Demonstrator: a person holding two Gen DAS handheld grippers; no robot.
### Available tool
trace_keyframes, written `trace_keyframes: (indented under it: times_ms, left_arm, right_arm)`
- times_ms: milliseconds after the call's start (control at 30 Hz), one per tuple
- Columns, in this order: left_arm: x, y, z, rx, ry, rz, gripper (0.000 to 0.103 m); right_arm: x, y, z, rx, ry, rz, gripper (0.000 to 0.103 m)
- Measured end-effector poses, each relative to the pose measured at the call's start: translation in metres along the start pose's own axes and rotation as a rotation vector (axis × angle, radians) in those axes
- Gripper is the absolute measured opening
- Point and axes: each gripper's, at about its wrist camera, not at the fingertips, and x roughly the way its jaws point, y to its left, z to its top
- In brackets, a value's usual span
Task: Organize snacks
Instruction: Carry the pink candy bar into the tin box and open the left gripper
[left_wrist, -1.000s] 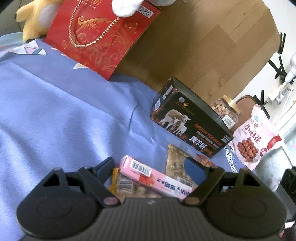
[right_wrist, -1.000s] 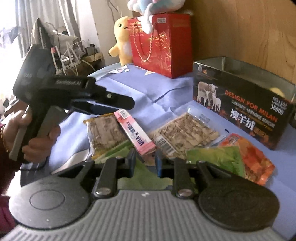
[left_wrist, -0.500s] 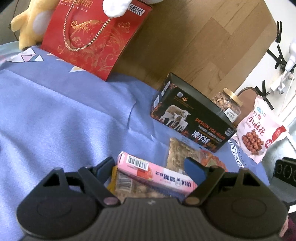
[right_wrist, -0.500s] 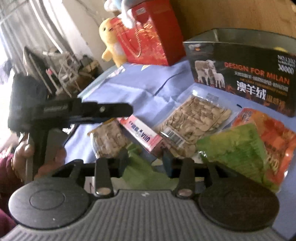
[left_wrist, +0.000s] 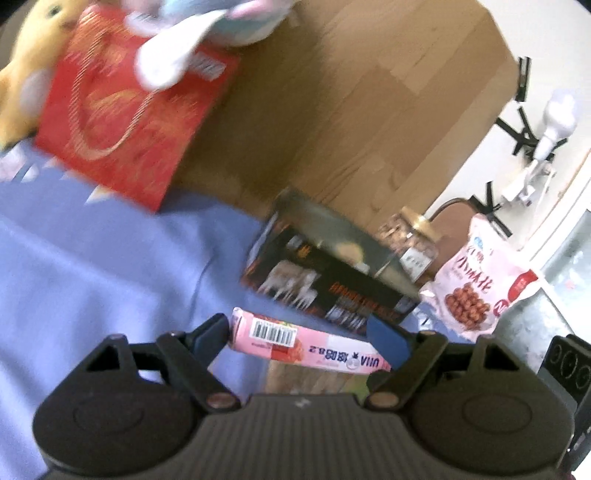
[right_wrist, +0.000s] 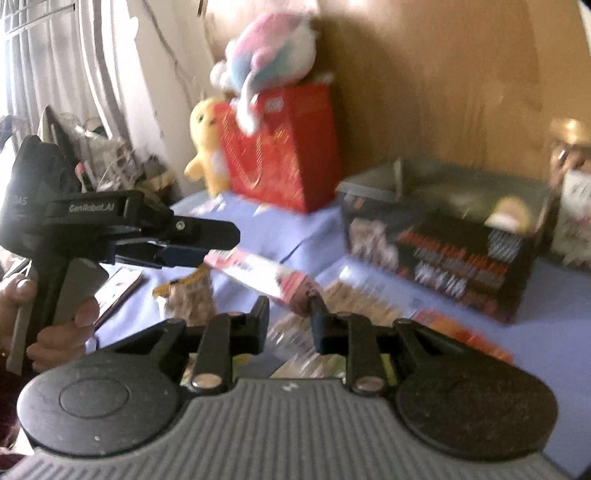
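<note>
pink snack box (left_wrist: 310, 345) with a white barcode panel and a red patch; black carton (left_wrist: 332, 284) printed with white sheep and orange lettering, its inside grey. red gift bag (left_wrist: 125, 122) with gold scrollwork and a gold cord, beside a yellow plush toy (right_wrist: 207, 147); lavender-blue cloth (left_wrist: 92, 266) with small white and pink triangles. pale pink pouch (left_wrist: 476, 284) showing red-brown nuts and red characters.

Two plush toys (right_wrist: 266, 62) – one red bag (right_wrist: 291, 147) – one black box (right_wrist: 443, 236)
</note>
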Motion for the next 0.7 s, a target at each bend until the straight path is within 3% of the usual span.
trace_keyframes:
  times_ms: [333, 533, 700]
  left_arm:
    - [0.076, -0.051, 0.065, 0.112, -0.038, -0.046, 0.085]
    - [0.130, -0.055, 0.073, 0.103, 0.016, -0.025, 0.085]
    - [0.090, -0.040, 0.067, 0.074, -0.048, -0.019, 0.085]
  right_arm:
    - [0.010, -0.063, 0.039, 0.028, -0.111, -0.166, 0.027]
    - [0.025, -0.100, 0.039, 0.094, -0.123, -0.272, 0.033]
    - [0.003, -0.104, 0.027, 0.149, -0.178, -0.279, 0.033]
